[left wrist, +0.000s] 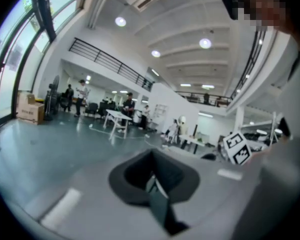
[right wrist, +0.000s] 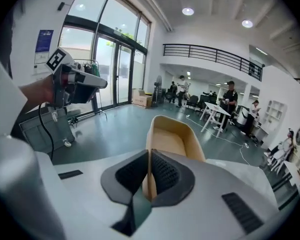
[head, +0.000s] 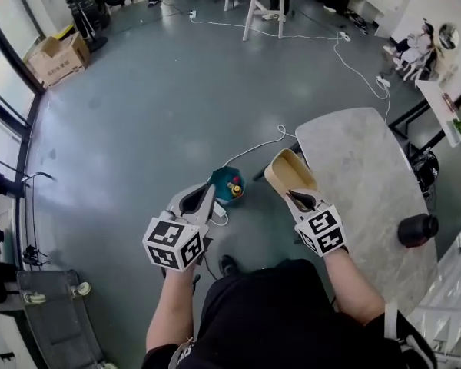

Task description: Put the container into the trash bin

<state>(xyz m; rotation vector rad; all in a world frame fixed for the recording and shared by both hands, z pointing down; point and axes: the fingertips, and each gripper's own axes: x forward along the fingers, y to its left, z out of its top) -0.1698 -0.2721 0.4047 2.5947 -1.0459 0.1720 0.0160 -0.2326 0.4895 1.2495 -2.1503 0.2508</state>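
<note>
While the right gripper (right wrist: 148,160) pinches the container's (right wrist: 171,140) wall, the left gripper's (left wrist: 153,176) blurred fingers (left wrist: 134,173) meet empty.

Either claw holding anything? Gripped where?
Right claw is shut on the near wall of the tan container, at its rim. Left claw is shut and holds nothing.

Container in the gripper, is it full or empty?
Empty. The right gripper view looks into the tan container, pinched at its rim by the right gripper, and its inside is bare.
</note>
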